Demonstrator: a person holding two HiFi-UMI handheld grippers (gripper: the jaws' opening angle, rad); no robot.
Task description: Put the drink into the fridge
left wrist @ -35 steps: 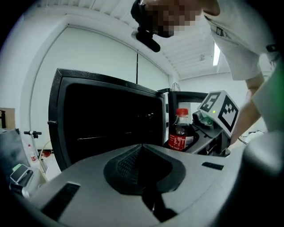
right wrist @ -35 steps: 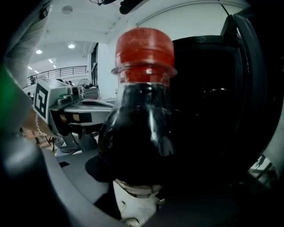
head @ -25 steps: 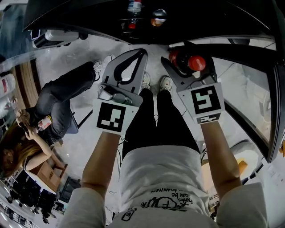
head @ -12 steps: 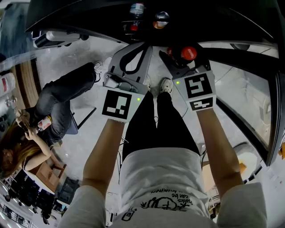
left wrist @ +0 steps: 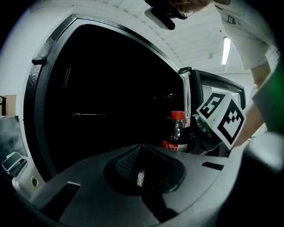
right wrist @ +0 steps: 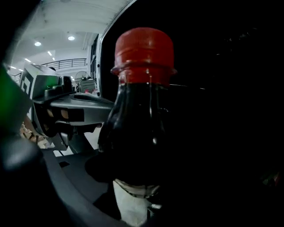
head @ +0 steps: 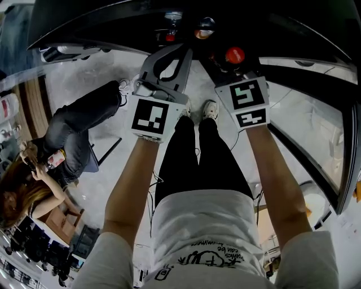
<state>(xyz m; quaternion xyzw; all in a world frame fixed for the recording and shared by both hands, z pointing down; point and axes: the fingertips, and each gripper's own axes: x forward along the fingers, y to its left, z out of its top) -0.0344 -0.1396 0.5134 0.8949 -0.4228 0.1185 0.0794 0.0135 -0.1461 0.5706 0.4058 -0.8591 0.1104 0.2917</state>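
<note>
A dark cola bottle (right wrist: pixel 142 111) with a red cap (head: pixel 234 55) stands upright between the jaws of my right gripper (head: pixel 228 63), which is shut on its body. In the left gripper view the same bottle (left wrist: pixel 176 133) shows at the mouth of the dark fridge (left wrist: pixel 111 88), beside the right gripper's marker cube (left wrist: pixel 222 119). My left gripper (head: pixel 181 53) hangs just left of it, its tips together with nothing between them. Both reach toward the fridge's black opening (head: pixel 113 22) at the top of the head view.
Other bottles (head: pixel 172 17) stand inside the fridge, with a round one (head: pixel 204 25) beside them. The open fridge door (head: pixel 316 118) slants along the right. A person (head: pixel 67 135) sits on the floor at the left. The holder's feet (head: pixel 210 108) are below the grippers.
Both grippers have moved forward toward the fridge opening, the right one carrying the bottle with it. The jaws have kept their grip and spacing.
</note>
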